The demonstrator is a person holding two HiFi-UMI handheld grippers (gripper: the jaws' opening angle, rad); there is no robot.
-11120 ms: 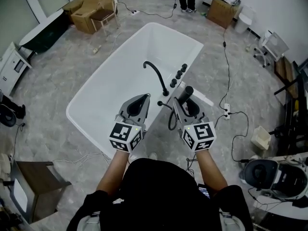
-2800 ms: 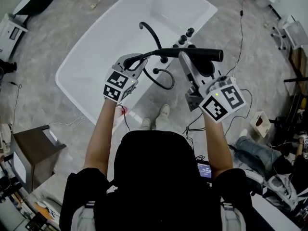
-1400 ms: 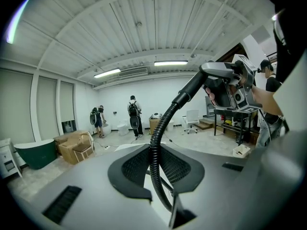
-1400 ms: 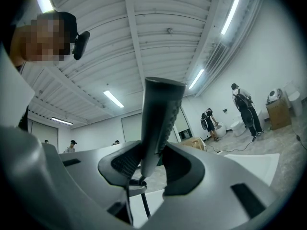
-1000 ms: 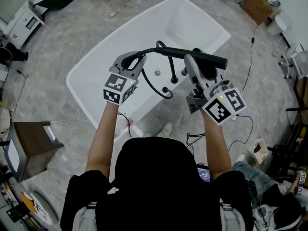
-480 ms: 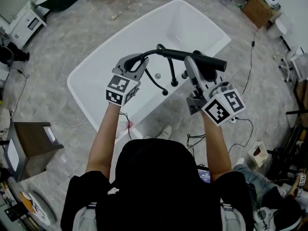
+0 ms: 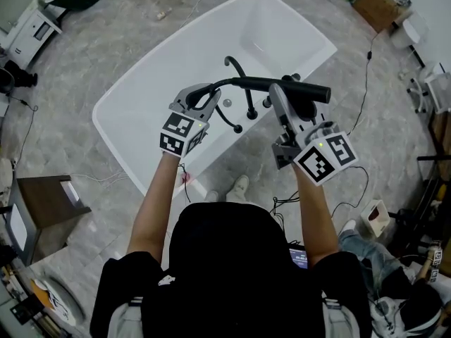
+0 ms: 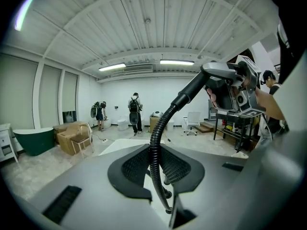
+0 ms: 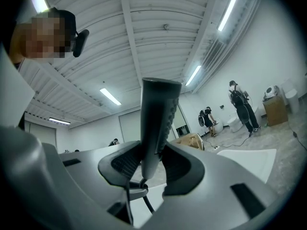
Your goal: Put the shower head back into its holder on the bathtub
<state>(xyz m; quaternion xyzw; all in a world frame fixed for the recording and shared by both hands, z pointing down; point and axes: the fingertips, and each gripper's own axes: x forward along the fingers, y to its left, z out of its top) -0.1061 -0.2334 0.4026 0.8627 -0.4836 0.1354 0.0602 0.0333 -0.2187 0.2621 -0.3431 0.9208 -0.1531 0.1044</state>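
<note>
Your left gripper [image 8: 154, 151] is closed down narrow on the hose [image 8: 153, 128]. The ribbed black line runs up between its pads, both pressing on it, then bends away to the upper right of that view. Your right gripper [image 9: 152, 163] is clamped on the shower head [image 9: 158, 111]. Its dark handle stands upright between the pads, with the blunt end sticking out above them and the hose hanging out below.

In the head view the shower head lies almost level across the centre of the frame, its free end pointing right. You are holding it in the air over the long side of the tub [image 7: 151, 83] that is nearest you. The faucet [image 7: 238, 67] arches up just behind the hose, and its stem comes down between your two grippers. Dark knobs [image 7: 267, 103] sit beside it, partly covered by the right gripper. A slack loop of hose hangs under the left gripper, down toward the tub rim.

Both of your forearms reach straight forward from the bottom of the frame, the left one left of centre and the right one right of centre. Your shoes [image 7: 241, 184] show on the grey floor [image 7: 63, 69] between them. A cable [image 7: 366, 62] trails along the floor at the right and a box [image 7: 373, 1] sits in the upper right corner. In the left gripper view, people [image 8: 135, 113] stand at the far end of the room.
</note>
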